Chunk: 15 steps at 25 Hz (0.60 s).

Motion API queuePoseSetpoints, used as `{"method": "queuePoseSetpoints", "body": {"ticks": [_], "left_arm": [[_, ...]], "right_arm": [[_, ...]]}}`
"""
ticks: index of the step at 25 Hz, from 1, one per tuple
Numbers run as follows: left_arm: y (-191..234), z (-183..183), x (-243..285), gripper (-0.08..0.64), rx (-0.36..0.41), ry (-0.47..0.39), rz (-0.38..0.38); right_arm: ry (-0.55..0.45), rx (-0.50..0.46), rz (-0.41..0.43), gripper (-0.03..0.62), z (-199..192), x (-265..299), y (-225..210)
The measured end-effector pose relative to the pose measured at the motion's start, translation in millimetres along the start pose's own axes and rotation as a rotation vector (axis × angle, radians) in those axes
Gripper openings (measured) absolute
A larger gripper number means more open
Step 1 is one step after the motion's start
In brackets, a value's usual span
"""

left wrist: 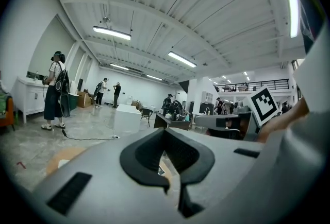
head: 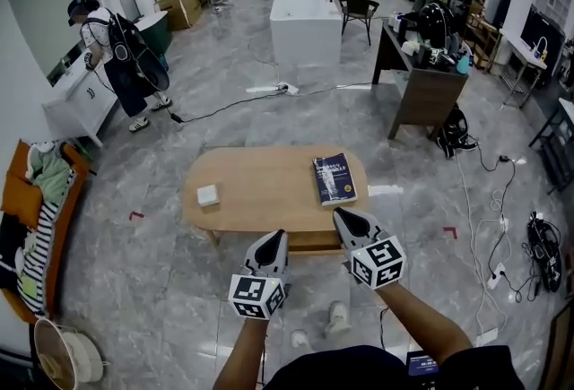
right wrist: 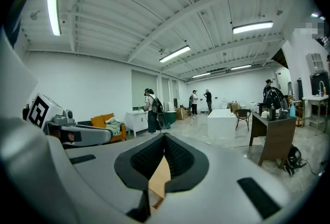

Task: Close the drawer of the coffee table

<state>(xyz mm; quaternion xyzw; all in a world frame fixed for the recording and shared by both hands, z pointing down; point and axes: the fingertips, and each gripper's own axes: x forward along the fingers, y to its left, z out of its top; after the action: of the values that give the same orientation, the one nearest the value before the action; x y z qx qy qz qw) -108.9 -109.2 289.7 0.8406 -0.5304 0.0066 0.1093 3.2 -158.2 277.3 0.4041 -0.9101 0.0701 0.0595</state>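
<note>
The coffee table (head: 260, 191) stands ahead; its drawer (head: 314, 241) shows just under the near edge of the surface, between the two grippers; the left gripper (head: 274, 238) hangs just left of it, the right gripper (head: 346, 218) just right. Both pairs of jaws are together, holding nothing. A book (head: 334, 178) and a white box (head: 208, 195) lie on the surface.

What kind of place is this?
Probably a big open workshop or test hall dressed like a home: a coffee table and orange sofa share the floor with a cluttered desk and loose cables.
</note>
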Motion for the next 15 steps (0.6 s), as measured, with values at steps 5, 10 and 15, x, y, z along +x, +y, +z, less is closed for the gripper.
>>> {"method": "queuePoseSetpoints", "body": {"ticks": [5,10,15], "left_arm": [[5,-9,13,0.002,0.029,0.029,0.008],[9,-27,21,0.002,0.014,0.051,0.007],[10,-42,34,0.002,-0.017,0.055,0.006]], "right_arm": [[0.029,0.003,0.005,0.011,-12,9,-16],[0.046,-0.001,0.01,0.011,-24,19,-25],[0.057,0.001,0.025,0.012,-36,28,-33]]}}
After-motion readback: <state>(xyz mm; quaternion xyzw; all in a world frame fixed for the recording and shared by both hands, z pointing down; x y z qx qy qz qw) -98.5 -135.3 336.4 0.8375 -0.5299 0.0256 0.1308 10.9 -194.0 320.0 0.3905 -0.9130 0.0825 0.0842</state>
